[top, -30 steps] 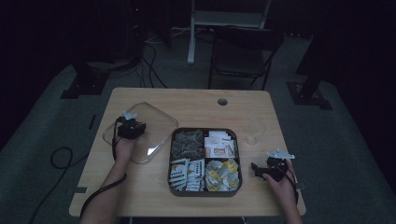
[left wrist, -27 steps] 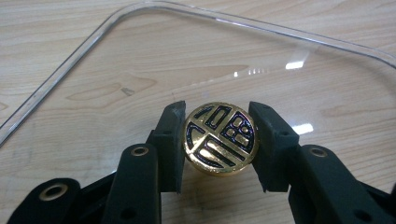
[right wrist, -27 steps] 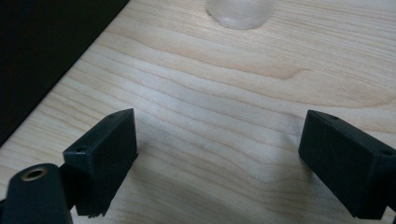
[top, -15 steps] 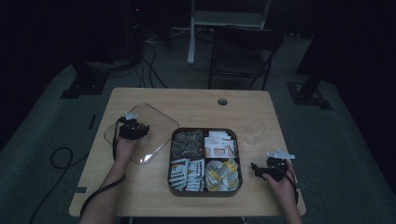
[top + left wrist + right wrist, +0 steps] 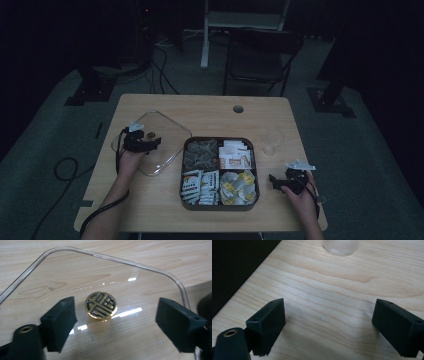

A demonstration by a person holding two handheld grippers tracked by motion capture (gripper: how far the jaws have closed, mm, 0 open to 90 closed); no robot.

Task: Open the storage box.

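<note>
A clear square lid (image 5: 159,141) with a round gold knob (image 5: 100,305) lies flat on the wooden table, left of the tray. My left gripper (image 5: 153,143) sits over the lid, and its jaws have just been opening. They stand wide on either side of the knob (image 5: 150,135) without touching it, as the left gripper view (image 5: 118,311) makes plain. My right gripper (image 5: 273,180) rests open near the table's front right, just right of the tray. Bare wood lies between its jaws (image 5: 329,322).
A dark square tray (image 5: 219,205) with a few compartments holds tea bags, white sachets and yellow-and-white packets. A small clear round object (image 5: 340,245) stands on the table beyond the right gripper, also seen from above (image 5: 270,148). A chair (image 5: 260,50) is behind the table.
The left gripper's jaws were closed at the lid's knob and now stand wide apart beside it. The right gripper has not moved.
</note>
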